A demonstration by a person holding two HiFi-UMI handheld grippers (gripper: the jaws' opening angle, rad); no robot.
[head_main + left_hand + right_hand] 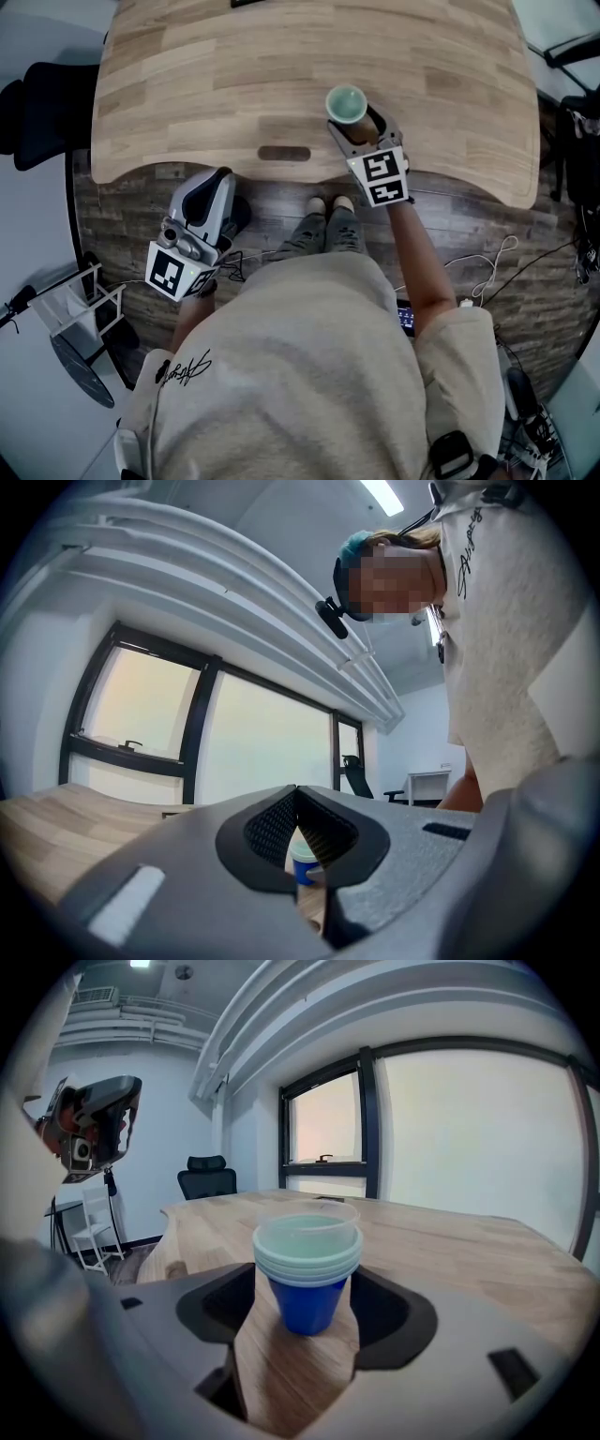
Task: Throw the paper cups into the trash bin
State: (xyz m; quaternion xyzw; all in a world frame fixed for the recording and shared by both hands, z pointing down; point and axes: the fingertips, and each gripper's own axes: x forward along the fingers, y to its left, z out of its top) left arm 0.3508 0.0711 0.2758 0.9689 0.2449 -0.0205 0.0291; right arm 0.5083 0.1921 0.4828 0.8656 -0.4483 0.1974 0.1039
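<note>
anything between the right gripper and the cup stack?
Nothing visible. The cup stack stands on the table between the open jaws of the right gripper, only bare wood before it. No trash bin is in view.

Daylit windows (pixel 469 1147) glare; fisheye edges darken; left gripper (pixel 298 803) blurred.

Wooden table (pixel 187 84), black office chair (pixel 206 1183)
</note>
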